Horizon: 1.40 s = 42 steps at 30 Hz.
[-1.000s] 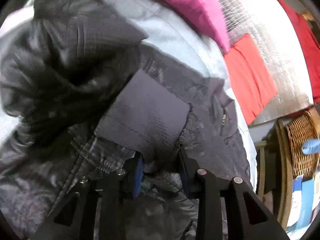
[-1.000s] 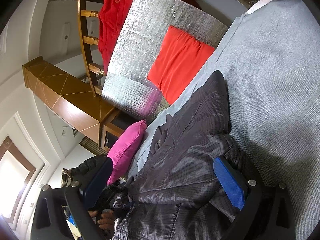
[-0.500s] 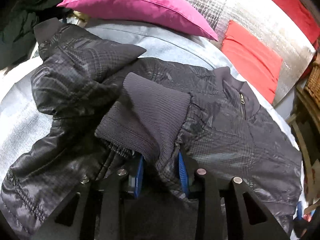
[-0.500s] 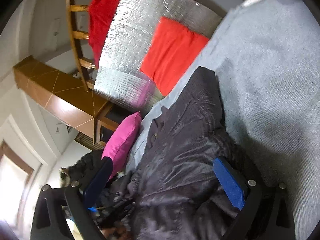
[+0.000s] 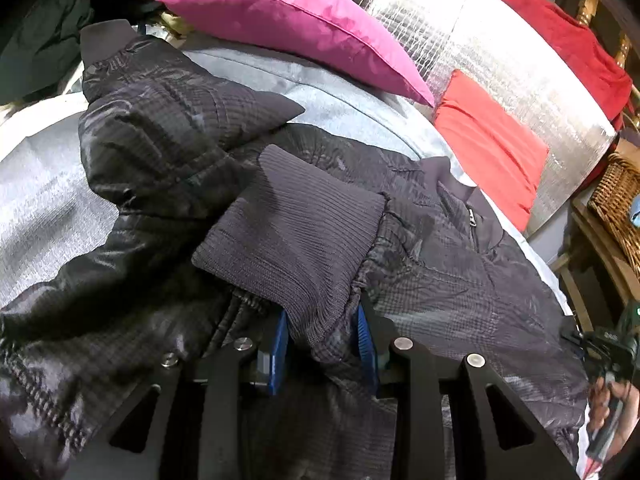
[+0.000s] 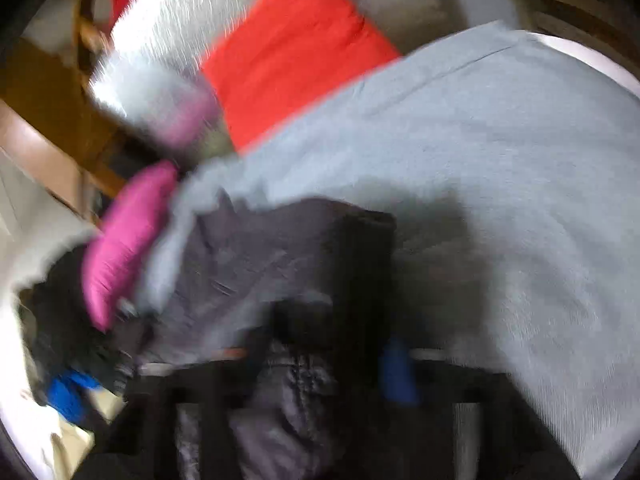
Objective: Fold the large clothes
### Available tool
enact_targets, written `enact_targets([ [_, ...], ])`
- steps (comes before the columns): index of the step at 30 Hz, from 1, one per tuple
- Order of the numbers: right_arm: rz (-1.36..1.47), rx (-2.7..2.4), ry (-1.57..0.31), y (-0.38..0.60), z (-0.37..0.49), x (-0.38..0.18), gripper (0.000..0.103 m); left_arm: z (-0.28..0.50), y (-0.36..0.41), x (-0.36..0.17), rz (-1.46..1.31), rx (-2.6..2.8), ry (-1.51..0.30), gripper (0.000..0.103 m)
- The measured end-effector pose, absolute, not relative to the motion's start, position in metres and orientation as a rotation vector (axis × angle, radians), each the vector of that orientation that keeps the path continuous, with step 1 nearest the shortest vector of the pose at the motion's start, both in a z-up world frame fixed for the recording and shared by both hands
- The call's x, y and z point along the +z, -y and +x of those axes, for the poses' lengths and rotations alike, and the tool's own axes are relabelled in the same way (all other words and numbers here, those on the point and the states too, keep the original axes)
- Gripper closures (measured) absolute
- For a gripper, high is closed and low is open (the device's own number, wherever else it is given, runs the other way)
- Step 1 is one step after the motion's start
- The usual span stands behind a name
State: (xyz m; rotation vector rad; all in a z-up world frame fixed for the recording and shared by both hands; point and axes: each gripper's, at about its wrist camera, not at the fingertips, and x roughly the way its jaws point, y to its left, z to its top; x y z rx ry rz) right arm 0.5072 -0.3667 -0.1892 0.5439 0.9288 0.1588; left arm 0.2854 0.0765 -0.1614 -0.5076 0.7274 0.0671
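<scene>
A dark grey checked puffer jacket [image 5: 460, 288] lies spread on a light grey bed cover [image 5: 344, 104]. My left gripper [image 5: 322, 344] is shut on the jacket's ribbed knit cuff [image 5: 296, 240] and holds the sleeve folded over the jacket body. The other sleeve [image 5: 160, 120] lies bent toward the upper left. In the right wrist view, which is blurred, my right gripper [image 6: 332, 364] has its jaws narrowed around a fold of the jacket [image 6: 280, 264]; whether they grip it is unclear.
A pink pillow [image 5: 288, 20] and a red cushion [image 5: 492, 140] lean on a silver quilted panel [image 5: 500, 52] at the bed's far side. A wicker basket [image 5: 618, 196] stands on the right. Dark clothes [image 5: 44, 24] are piled at the far left.
The left gripper has carried the cuff across the jacket body and levelled out. The right gripper has swung quickly and its jaws have narrowed from wide open around jacket fabric.
</scene>
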Motion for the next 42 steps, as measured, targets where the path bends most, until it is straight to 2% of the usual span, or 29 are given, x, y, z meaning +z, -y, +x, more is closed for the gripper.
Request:
enact_targets([
  [3, 0.436, 0.135, -0.803, 0.354, 0.507, -0.154, 0.087, 0.284, -0.077, -0.162, -0.519, 0.064, -0.718, 0.069],
  [5, 0.377, 0.067, -0.896, 0.352, 0.516, -0.178, 0.087, 0.283, -0.075, -0.162, -0.511, 0.062, -0.717, 0.068],
  [6, 0.367, 0.053, -0.915, 0.352, 0.517, -0.187, 0.082, 0.283, -0.075, -0.162, -0.513, 0.062, -0.717, 0.068],
  [8, 0.455, 0.04, -0.86, 0.367, 0.506, -0.194, 0.063, 0.282, -0.075, -0.162, -0.517, 0.063, -0.719, 0.068],
  [9, 0.528, 0.034, -0.829, 0.376, 0.498, -0.192, 0.034, 0.283, -0.075, -0.162, -0.515, 0.064, -0.719, 0.068],
  [10, 0.593, 0.024, -0.797, 0.384, 0.488, -0.188, 0.022, 0.282, -0.075, -0.162, -0.514, 0.065, -0.72, 0.068],
  [11, 0.63, 0.03, -0.765, 0.39, 0.477, -0.182, 0.018, 0.282, -0.074, -0.162, -0.513, 0.066, -0.72, 0.068],
  [15, 0.621, 0.1, -0.777, 0.385, 0.443, -0.162, 0.018, 0.283, -0.075, -0.162, -0.513, 0.071, -0.721, 0.068],
  [19, 0.576, 0.164, -0.891, 0.364, 0.419, -0.175, 0.018, 0.284, -0.074, -0.162, -0.512, 0.073, -0.722, 0.068],
  [20, 0.519, 0.184, -0.937, 0.354, 0.42, -0.18, 0.022, 0.284, -0.074, -0.162, -0.511, 0.074, -0.723, 0.068],
  [21, 0.457, 0.192, -0.971, 0.345, 0.42, -0.184, 0.055, 0.284, -0.074, -0.162, -0.512, 0.073, -0.722, 0.067],
  [22, 0.416, 0.19, -1.008, 0.337, 0.421, -0.188, 0.072, 0.284, -0.074, -0.162, -0.512, 0.073, -0.723, 0.067],
  [24, 0.349, 0.154, -0.981, 0.328, 0.417, -0.174, 0.077, 0.284, -0.075, -0.163, -0.514, 0.071, -0.722, 0.067],
  [27, 0.247, 0.061, -0.882, 0.326, 0.405, -0.151, 0.079, 0.284, -0.075, -0.163, -0.515, 0.07, -0.721, 0.067],
  [29, 0.282, 0.026, -1.004, 0.336, 0.413, -0.183, 0.079, 0.284, -0.074, -0.163, -0.512, 0.066, -0.722, 0.066],
  [30, 0.307, 0.025, -1.021, 0.339, 0.413, -0.193, 0.076, 0.284, -0.074, -0.163, -0.511, 0.066, -0.722, 0.066],
  [31, 0.326, 0.026, -0.981, 0.341, 0.409, -0.192, 0.075, 0.284, -0.074, -0.163, -0.513, 0.066, -0.723, 0.066],
  [32, 0.331, 0.01, -0.965, 0.342, 0.406, -0.187, 0.069, 0.284, -0.074, -0.164, -0.512, 0.067, -0.723, 0.066],
  [33, 0.341, -0.003, -0.948, 0.343, 0.401, -0.181, 0.06, 0.284, -0.074, -0.164, -0.51, 0.067, -0.724, 0.066],
  [34, 0.356, 0.004, -0.916, 0.345, 0.396, -0.171, 0.029, 0.285, -0.074, -0.164, -0.508, 0.068, -0.724, 0.066],
  [35, 0.351, -0.014, -0.88, 0.346, 0.391, -0.161, 0.024, 0.285, -0.074, -0.164, -0.509, 0.068, -0.724, 0.066],
  [40, 0.436, 0.081, -0.723, 0.341, 0.378, -0.115, 0.024, 0.285, -0.074, -0.164, -0.505, 0.069, -0.724, 0.066],
  [42, 0.465, 0.191, -0.714, 0.325, 0.377, -0.115, 0.024, 0.285, -0.074, -0.164, -0.505, 0.069, -0.724, 0.066],
])
